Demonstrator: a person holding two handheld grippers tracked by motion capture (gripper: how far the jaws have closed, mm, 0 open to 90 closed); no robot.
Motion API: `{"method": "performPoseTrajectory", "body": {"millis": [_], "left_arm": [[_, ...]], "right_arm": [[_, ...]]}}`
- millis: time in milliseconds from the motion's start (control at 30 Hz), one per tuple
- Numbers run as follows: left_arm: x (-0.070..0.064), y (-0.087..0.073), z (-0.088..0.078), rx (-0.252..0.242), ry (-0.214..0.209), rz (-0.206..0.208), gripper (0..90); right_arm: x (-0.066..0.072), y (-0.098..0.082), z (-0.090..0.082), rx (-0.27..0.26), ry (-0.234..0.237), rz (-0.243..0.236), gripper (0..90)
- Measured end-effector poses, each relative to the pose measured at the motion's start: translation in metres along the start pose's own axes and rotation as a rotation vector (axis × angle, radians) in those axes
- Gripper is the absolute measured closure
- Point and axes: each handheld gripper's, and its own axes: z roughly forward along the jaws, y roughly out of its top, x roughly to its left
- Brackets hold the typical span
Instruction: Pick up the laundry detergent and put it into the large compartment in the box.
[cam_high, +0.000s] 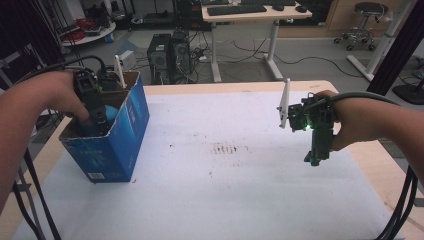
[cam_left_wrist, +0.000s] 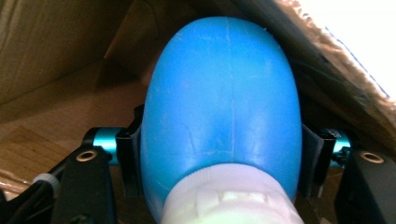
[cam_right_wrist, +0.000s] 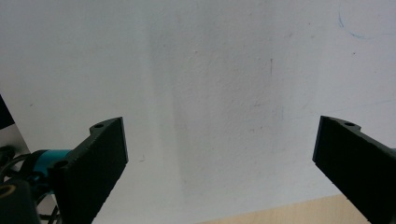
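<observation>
Left gripper (cam_high: 100, 120) reaches down into the blue cardboard box (cam_high: 120, 145) at the left side of the desk (cam_high: 225, 190), its jaws pressing both sides of a blue bottle (cam_left_wrist: 219, 107) inside it. Right gripper (cam_right_wrist: 219, 158) hovers above the white desk, jaws wide apart and empty.

1. Blue bottle (cam_left_wrist: 219, 107): I see smooth, semi-gloss plastic with a faint mould seam; its white cap (cam_left_wrist: 229, 198) is ribbed plastic.
2. Box (cam_high: 117, 145): raw brown cardboard inside, printed blue outside, torn fibrous edge.
3. Counter (cam_high: 240, 200): matt white cover, lightly grained, stained.
4. Right gripper (cam_right_wrist: 219, 163): matt black textured pads.
</observation>
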Motion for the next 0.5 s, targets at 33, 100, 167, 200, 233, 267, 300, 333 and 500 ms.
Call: {"method": "performPoseTrajectory", "body": {"millis": [33,100,167,200,233,267,300,333,500], "left_arm": [[0.000,0.000,0.000,0.006,0.001,0.003,32.5],[-0.002,0.000,-0.001,0.012,-0.001,0.011,30.8],[-0.002,0.000,-0.002,0.011,0.003,0.010,30.8],[-0.002,0.000,-0.003,0.009,0.007,0.011,30.8],[-0.002,0.000,-0.004,0.004,0.009,0.009,30.7],[-0.002,0.000,-0.006,-0.001,0.009,0.010,30.7],[-0.002,0.000,-0.007,-0.001,0.010,0.011,30.7],[-0.002,-0.001,-0.009,-0.001,0.013,0.011,30.6],[-0.002,-0.003,-0.017,-0.010,0.019,0.010,28.8]], "right_arm": [[0.000,0.000,0.000,-0.002,-0.001,0.001,2.2],[0.000,-0.001,0.000,-0.002,-0.001,0.003,2.2],[0.000,-0.001,0.000,0.001,-0.001,0.007,2.2],[0.000,0.000,0.000,0.003,0.002,0.005,2.2],[0.000,0.000,0.000,0.007,0.001,0.007,2.2],[0.000,0.000,0.000,0.007,0.001,0.007,2.2],[0.000,0.000,0.000,0.004,0.000,0.002,2.1],[0.000,0.000,0.000,0.001,0.000,0.005,2.2],[0.000,0.001,0.000,0.001,0.000,0.006,2.2]]}}
